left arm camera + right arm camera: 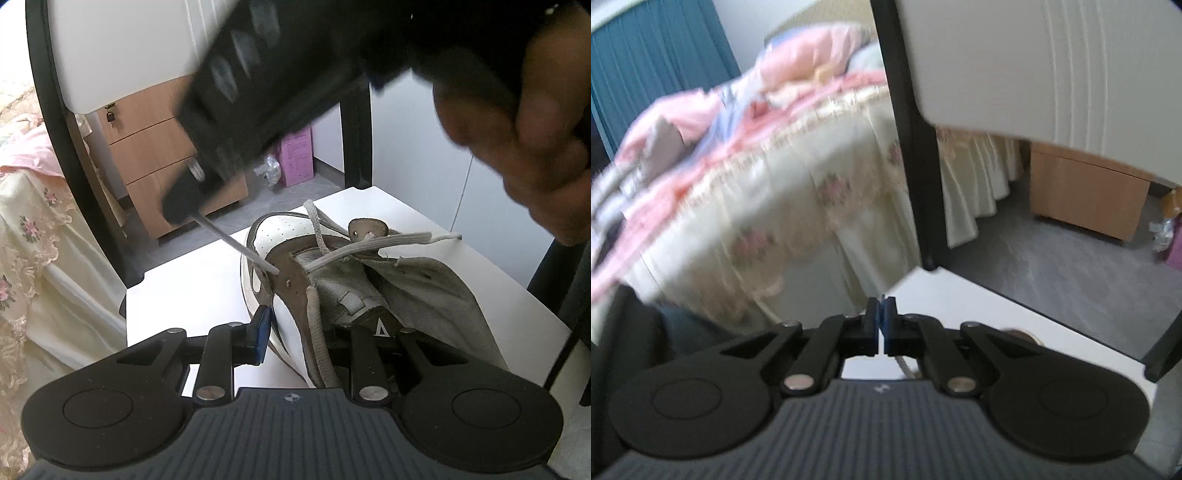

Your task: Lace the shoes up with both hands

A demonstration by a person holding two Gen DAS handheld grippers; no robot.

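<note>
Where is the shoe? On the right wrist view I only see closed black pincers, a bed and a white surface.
Observer: The shoe lies on the white seat, plain in the left wrist view.
Operator: Do my pincers hold anything?
Observer: Yes. The right gripper pinches the lace, stretched straight from an eyelet on the shoe.
Operator: And the other tool?
Observer: The left gripper clamps the shoe's side wall, its blue pad outside and the other finger inside.
</note>
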